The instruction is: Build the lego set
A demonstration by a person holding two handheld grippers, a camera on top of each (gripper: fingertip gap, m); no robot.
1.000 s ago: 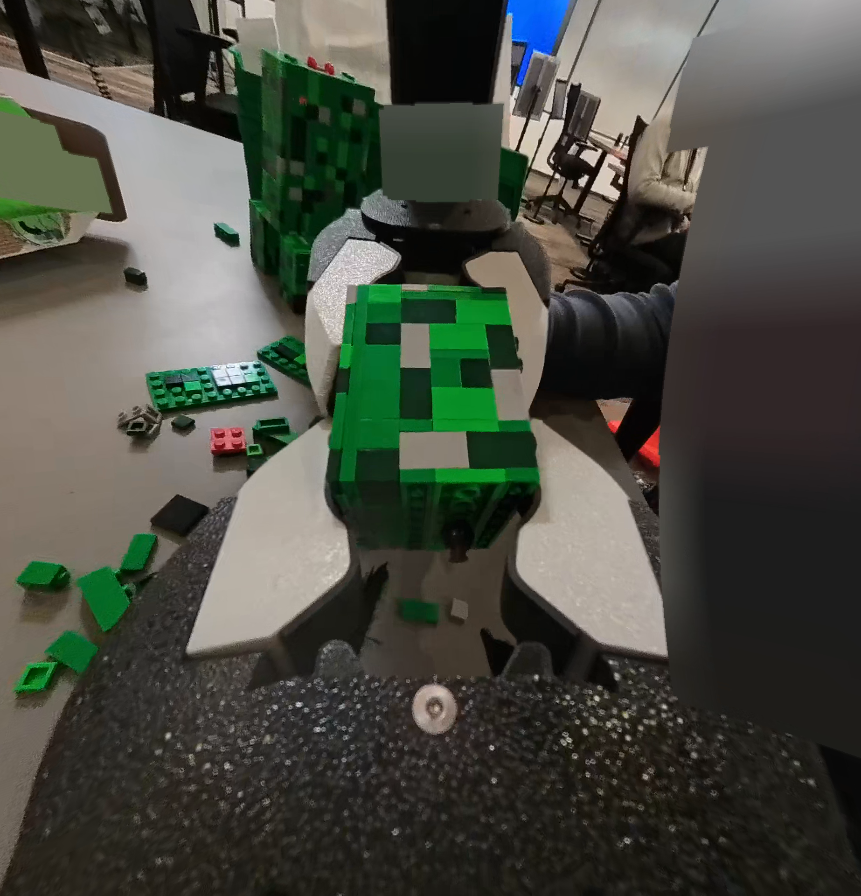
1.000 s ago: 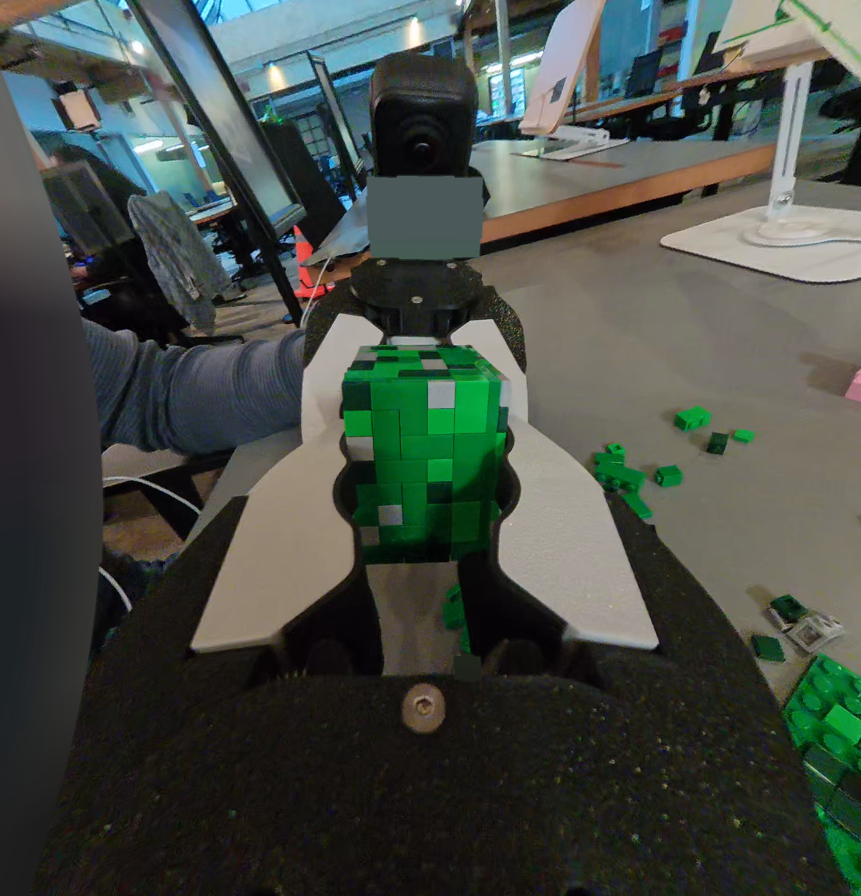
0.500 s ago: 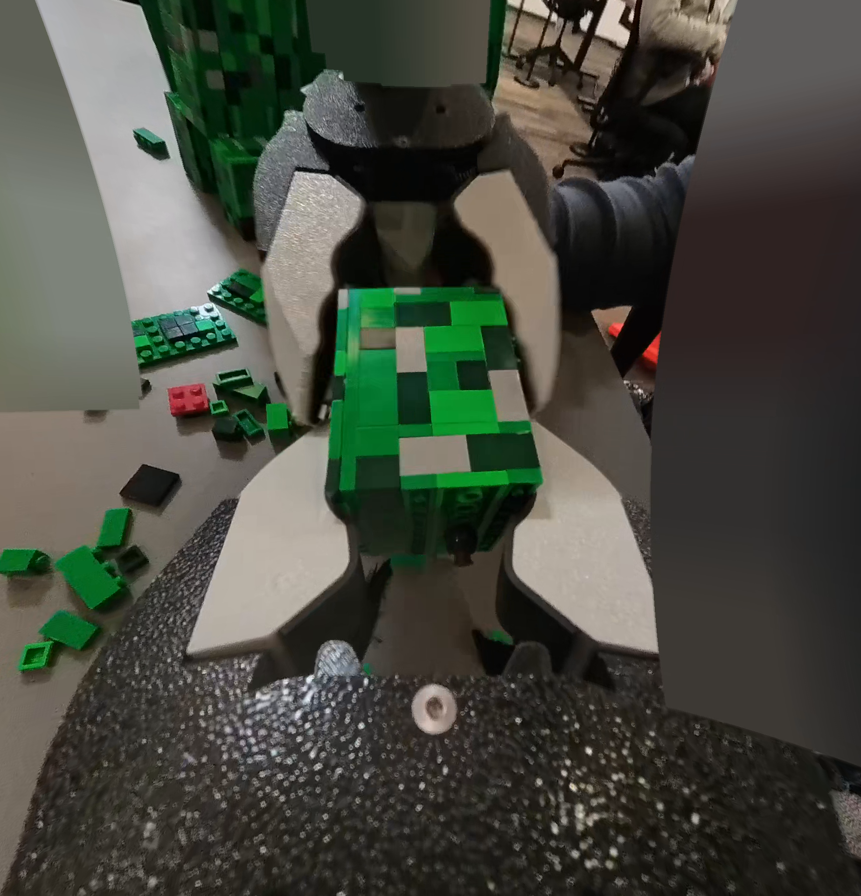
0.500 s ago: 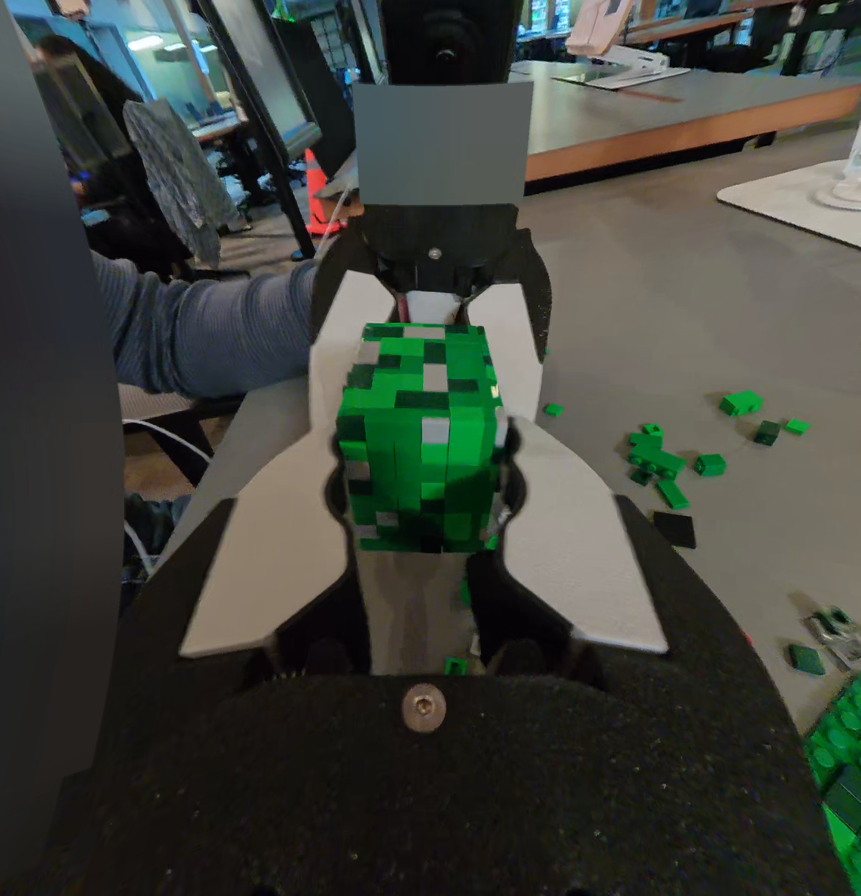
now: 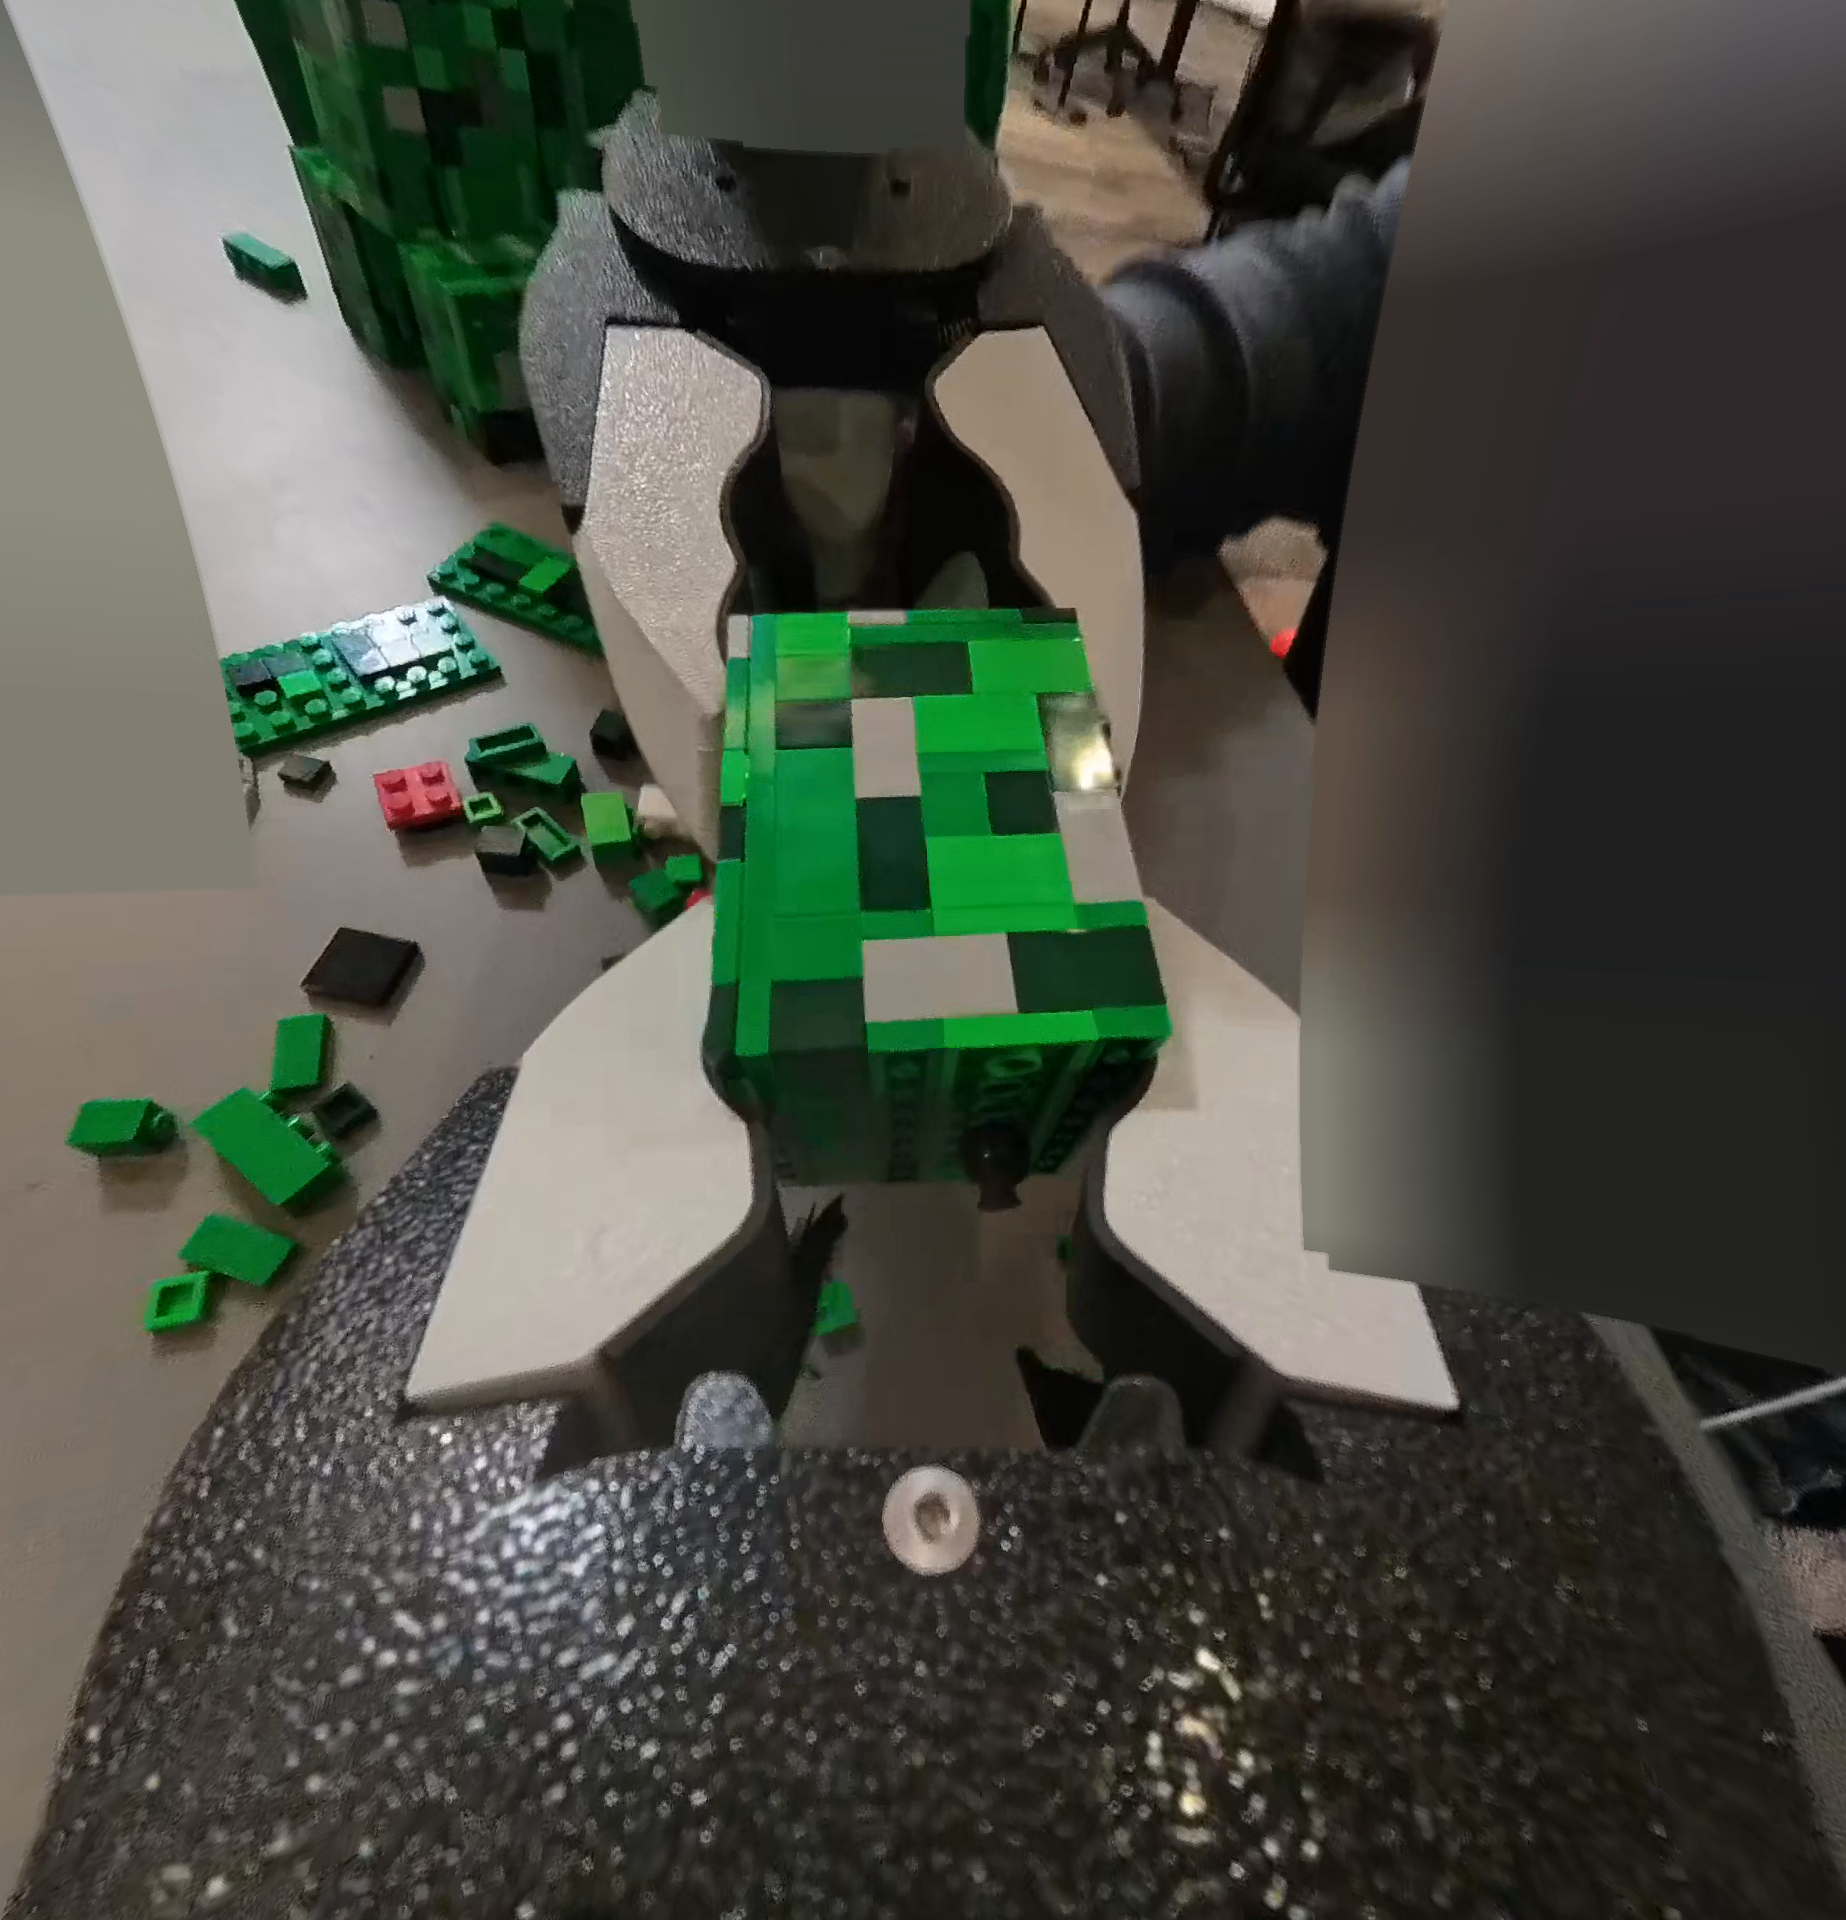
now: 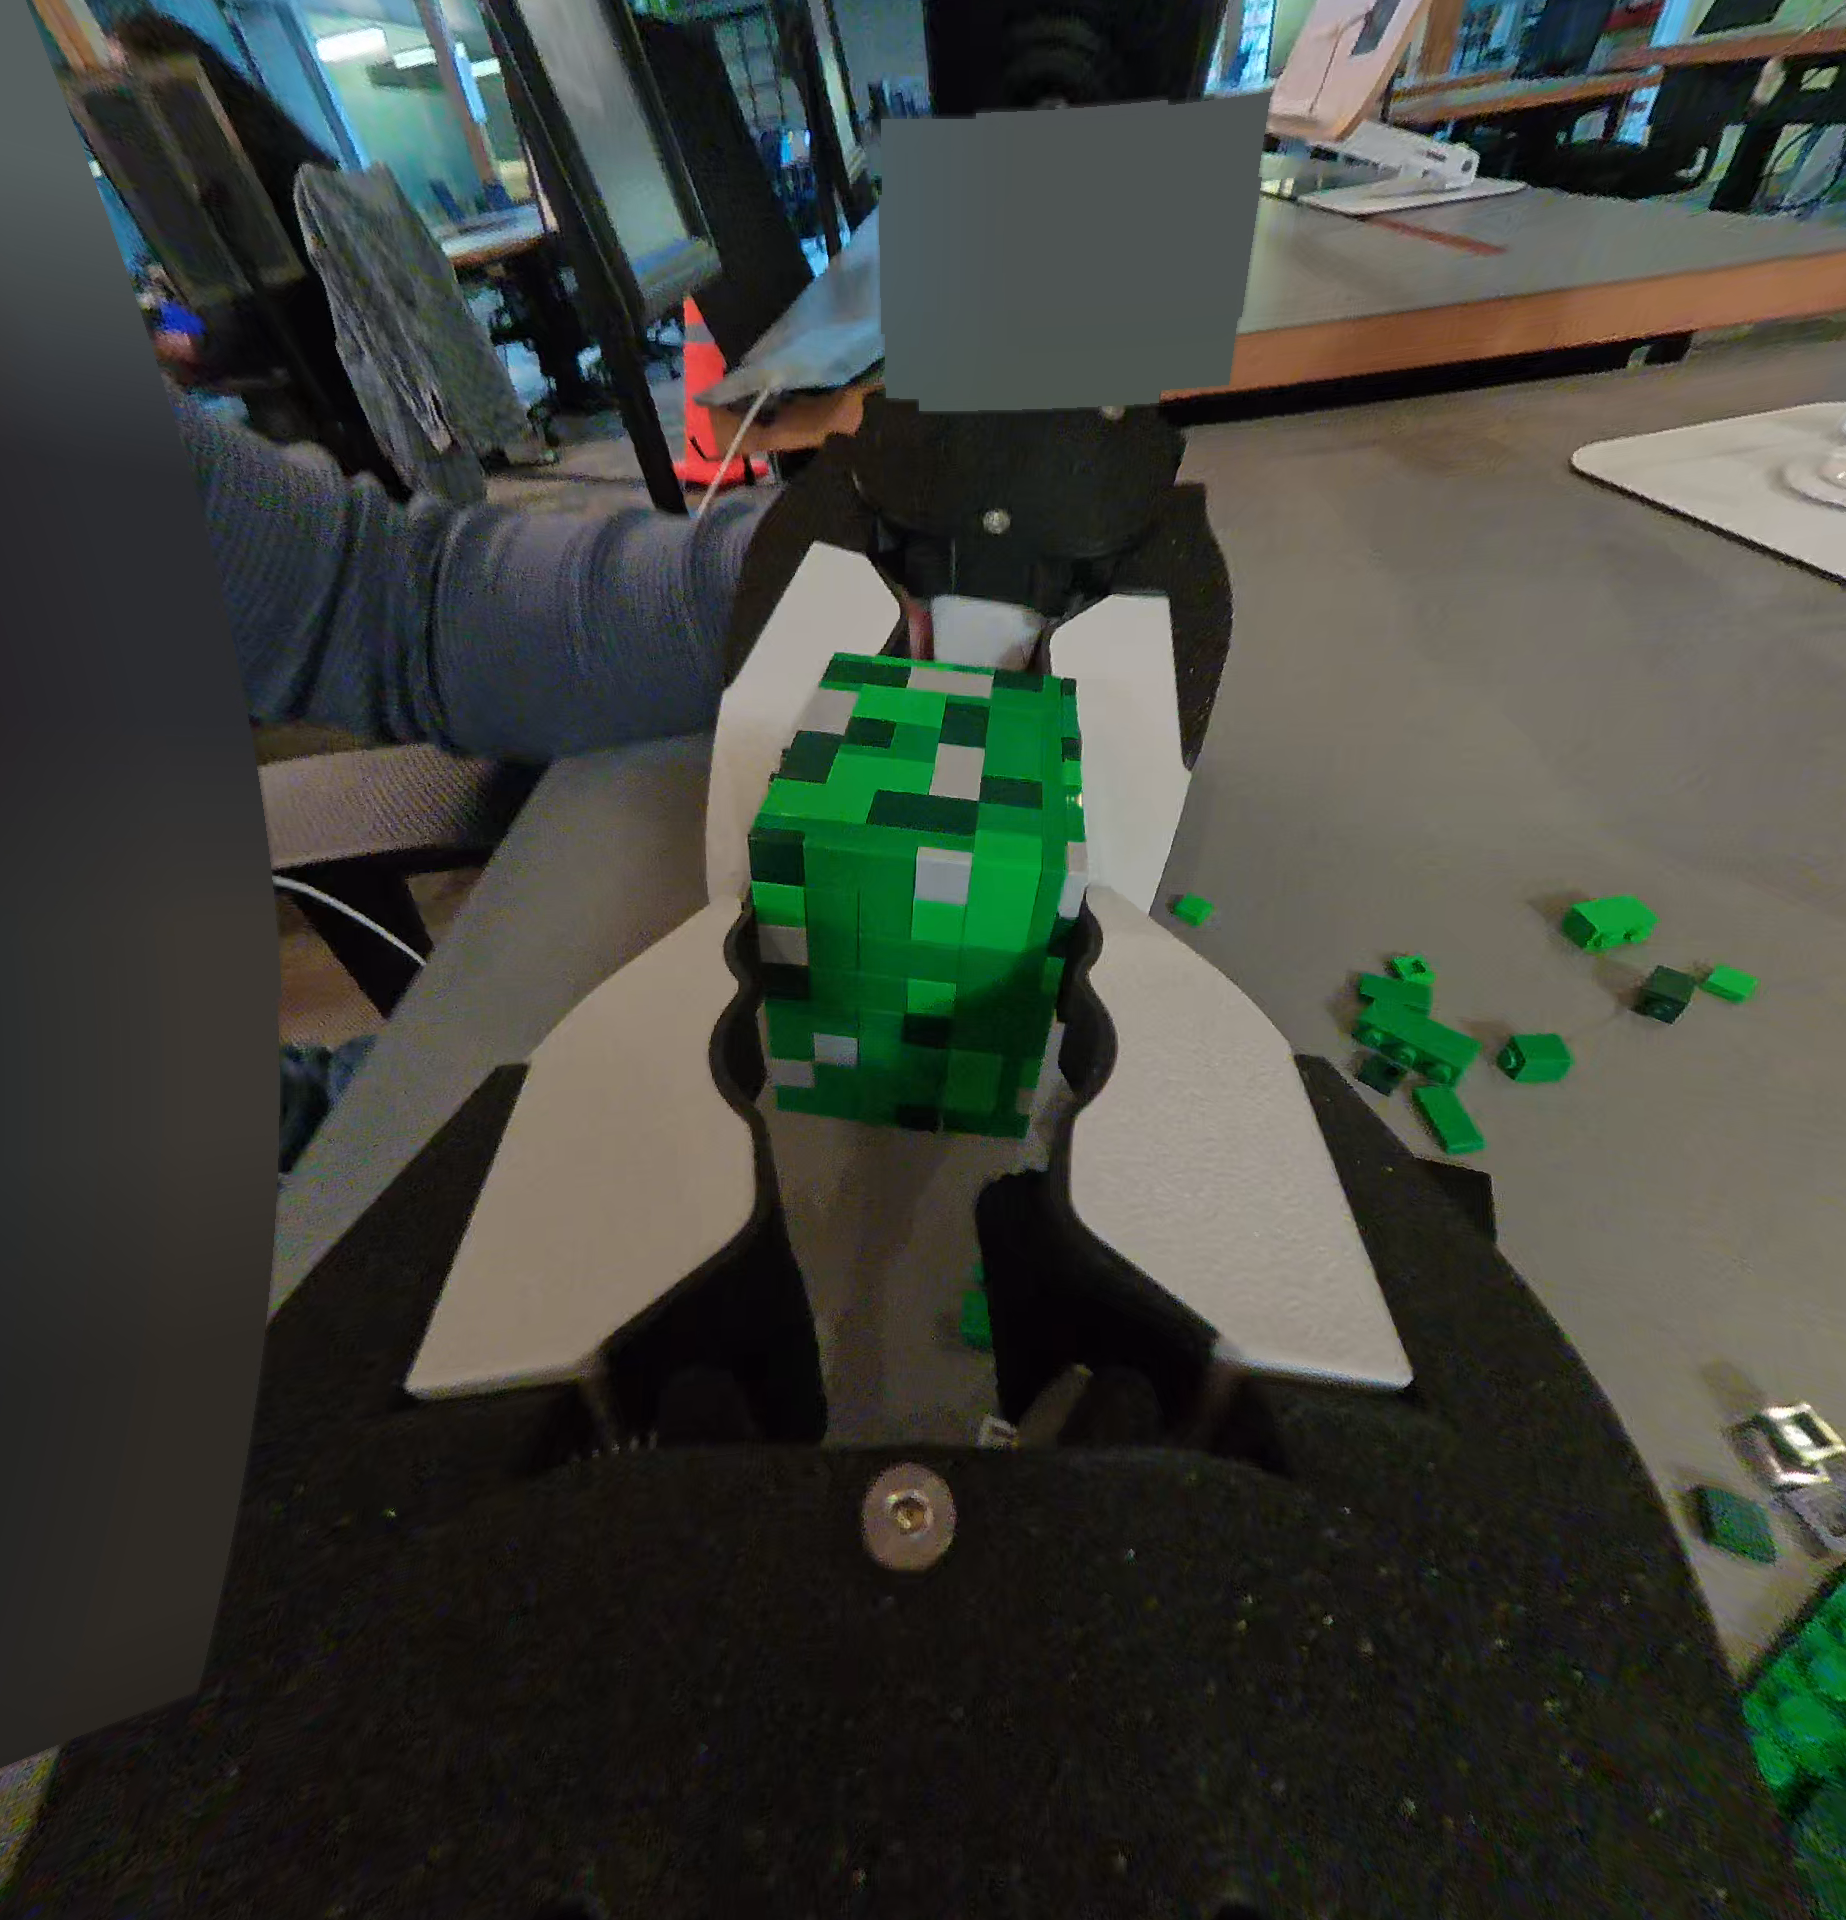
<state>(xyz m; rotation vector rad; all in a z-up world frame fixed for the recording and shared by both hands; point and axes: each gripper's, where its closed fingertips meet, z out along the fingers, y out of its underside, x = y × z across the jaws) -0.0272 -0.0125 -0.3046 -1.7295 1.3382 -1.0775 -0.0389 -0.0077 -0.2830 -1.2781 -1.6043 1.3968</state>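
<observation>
Block first: in the left wrist view your left tool [image 5: 934, 997] is pinching the green pixel block [image 5: 940, 852] by its near end, while the right tool [image 5: 867, 582] clamps the far end, so it hangs above the table [image 5: 88, 1039] and probably won't twist. Loose bricks [image 5: 264, 1143] lie left of the tool, the tall green build [image 5: 420, 208] beyond. Right wrist view: your right tool [image 6: 914, 997] is clamped on the same block [image 6: 914, 914], more spare pieces [image 6: 1418, 1039] to its right.

Right tool [image 6: 914, 997] clamping green block [image 6: 914, 914], left tool [image 6: 1002, 727] opposite
</observation>
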